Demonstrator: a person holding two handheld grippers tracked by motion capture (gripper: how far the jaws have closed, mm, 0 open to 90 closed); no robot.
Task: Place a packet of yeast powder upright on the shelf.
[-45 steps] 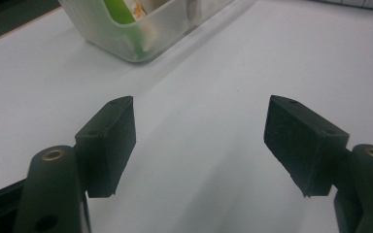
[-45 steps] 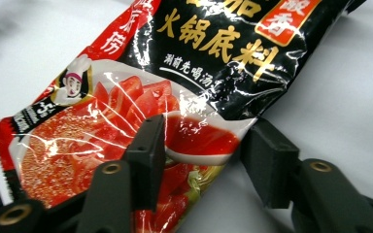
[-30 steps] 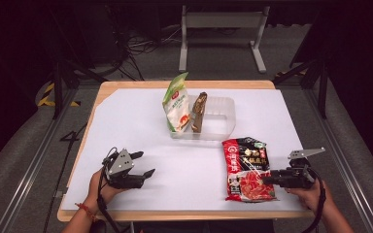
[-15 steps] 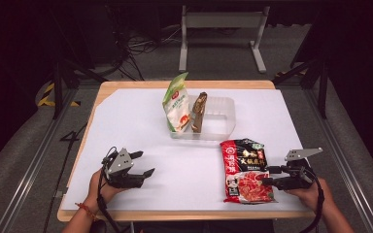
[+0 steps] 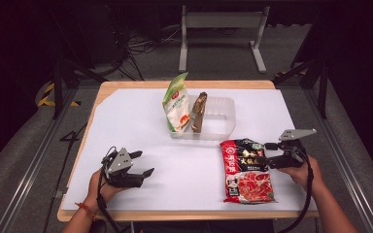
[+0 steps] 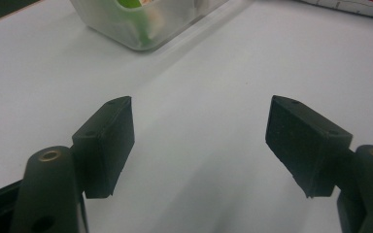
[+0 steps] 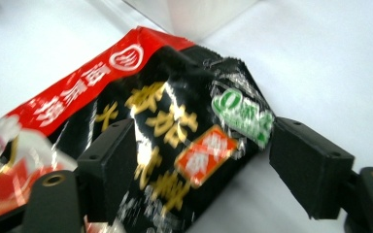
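The red-and-black packet (image 7: 175,141) is straddled by the right gripper (image 7: 201,160), jaws wide; its edge should be centred before closing. The left gripper (image 6: 199,141) is held wide, empty.

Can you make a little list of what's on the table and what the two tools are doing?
table: white sheet on wood
clear tub: holds a green-and-white pouch and a brown packet, both upright
red-and-black packet: flat, in front of the tub
left tool: open, holding nothing
right tool: open, jaws either side of the red-and-black packet's corner, not yet closed
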